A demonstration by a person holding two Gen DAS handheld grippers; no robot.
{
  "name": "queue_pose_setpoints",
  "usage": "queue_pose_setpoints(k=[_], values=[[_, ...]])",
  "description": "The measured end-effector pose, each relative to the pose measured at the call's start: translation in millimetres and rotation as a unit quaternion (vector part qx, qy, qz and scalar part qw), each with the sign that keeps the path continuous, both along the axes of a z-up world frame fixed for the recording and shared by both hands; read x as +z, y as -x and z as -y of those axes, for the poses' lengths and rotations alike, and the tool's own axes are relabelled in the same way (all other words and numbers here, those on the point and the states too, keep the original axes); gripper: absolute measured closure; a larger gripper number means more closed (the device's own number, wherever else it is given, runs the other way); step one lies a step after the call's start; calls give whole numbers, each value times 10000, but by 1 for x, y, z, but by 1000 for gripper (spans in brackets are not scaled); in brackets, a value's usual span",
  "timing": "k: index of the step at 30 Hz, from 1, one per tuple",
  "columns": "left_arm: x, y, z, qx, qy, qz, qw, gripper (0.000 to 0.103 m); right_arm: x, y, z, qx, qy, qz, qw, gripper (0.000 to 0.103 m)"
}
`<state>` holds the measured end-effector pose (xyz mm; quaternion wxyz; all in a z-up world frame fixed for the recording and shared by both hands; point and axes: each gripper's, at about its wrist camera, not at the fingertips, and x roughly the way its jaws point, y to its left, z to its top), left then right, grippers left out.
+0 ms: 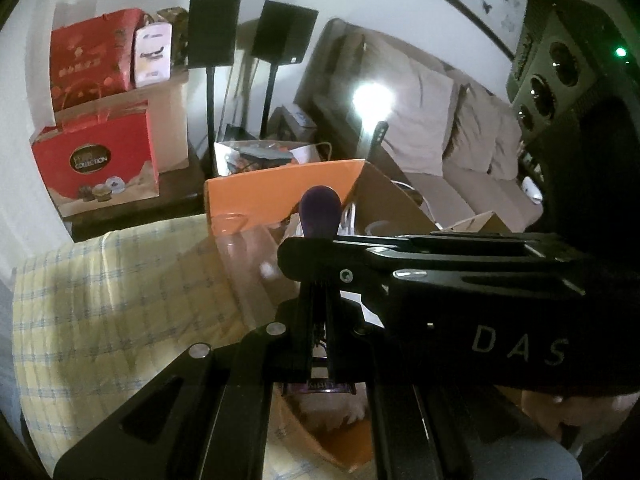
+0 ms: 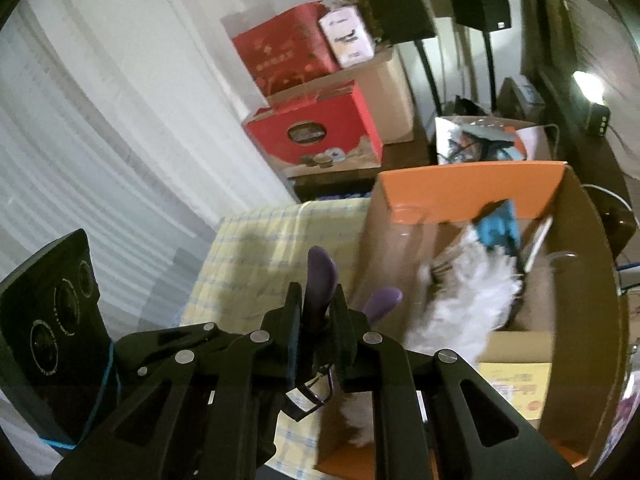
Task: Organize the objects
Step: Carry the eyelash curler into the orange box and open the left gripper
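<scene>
I hold a pair of purple-framed glasses between both grippers over an open cardboard box with orange flaps (image 1: 280,184). In the left wrist view my left gripper (image 1: 320,312) is shut on one purple temple arm (image 1: 320,212), whose tip sticks up past the fingers. The right gripper crosses that view from the right. In the right wrist view my right gripper (image 2: 316,332) is shut on the other temple arm (image 2: 320,276); a second purple arm tip (image 2: 382,300) shows beside it. The box (image 2: 468,184) holds a white fluffy thing (image 2: 460,304) and a blue item (image 2: 498,232).
The box sits on a yellow checked cloth (image 1: 120,300). Red gift boxes (image 1: 96,164) and two black speakers on stands (image 1: 214,28) stand behind. A beige sofa (image 1: 452,148) is at the right. A yellow carton (image 2: 516,388) lies near the box.
</scene>
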<state>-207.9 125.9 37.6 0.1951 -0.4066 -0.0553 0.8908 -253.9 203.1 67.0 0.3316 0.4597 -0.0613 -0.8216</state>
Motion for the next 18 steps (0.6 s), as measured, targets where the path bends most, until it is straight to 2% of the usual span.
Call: queue_pose_setpoints(k=[9,15,18], values=[[-16,19,-20,323,345,112,9988,99,-10,23,-24,-122,123,138,9998,91],[-34,33,-13,747,335,141,9965,99,-24,34,-22,-142,199,261,9994,89],[-40,42,-8,824,228,295,9959,98,-33,40,-23,-171,279,380,9987,87]])
